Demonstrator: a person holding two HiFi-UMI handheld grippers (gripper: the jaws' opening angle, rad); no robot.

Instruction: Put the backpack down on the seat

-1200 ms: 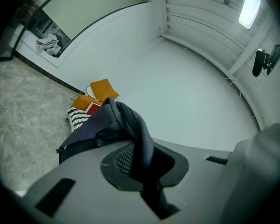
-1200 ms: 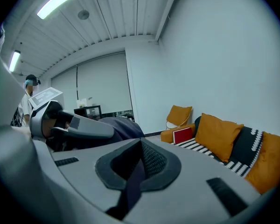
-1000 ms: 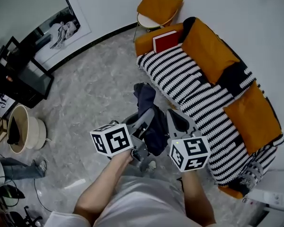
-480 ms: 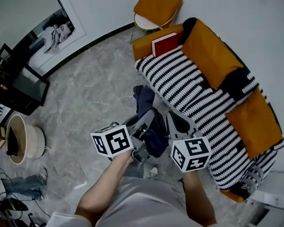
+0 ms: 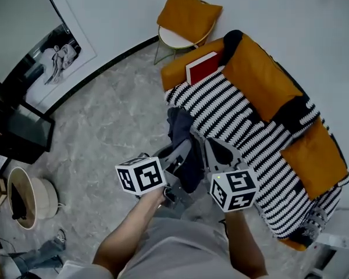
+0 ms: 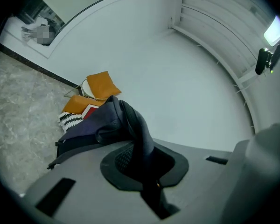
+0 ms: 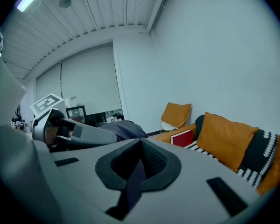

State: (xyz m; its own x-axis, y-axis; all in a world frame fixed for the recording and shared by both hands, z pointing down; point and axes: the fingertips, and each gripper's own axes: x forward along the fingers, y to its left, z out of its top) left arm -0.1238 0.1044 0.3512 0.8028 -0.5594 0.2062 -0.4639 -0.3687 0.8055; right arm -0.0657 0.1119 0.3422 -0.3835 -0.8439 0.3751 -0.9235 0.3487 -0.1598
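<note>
A dark navy backpack (image 5: 179, 133) hangs over the grey floor, just in front of the sofa's striped seat (image 5: 238, 118). My left gripper (image 5: 183, 151) is shut on a dark strap (image 6: 136, 135) of it, the bag's body (image 6: 91, 125) lying beyond the jaws. The right gripper (image 5: 214, 151) is beside it, shut on another navy strap (image 7: 136, 174) that runs through its pads. In the right gripper view the left gripper (image 7: 72, 132) and the bag's bulk (image 7: 123, 129) show at the left. The bag's lower part is hidden behind the grippers.
The sofa has orange cushions (image 5: 257, 65) and a red book (image 5: 202, 67) at its far end. Beyond it is a chair with an orange cushion (image 5: 188, 15). A framed picture (image 5: 57, 60) leans on the wall. A black table (image 5: 20, 135) and a basket (image 5: 26, 196) stand at the left.
Both grippers keep their hold on the backpack. The view has drifted, so the sofa and chair sit slightly lower and closer, and the left-side furniture has slid toward the frame's edge.
</note>
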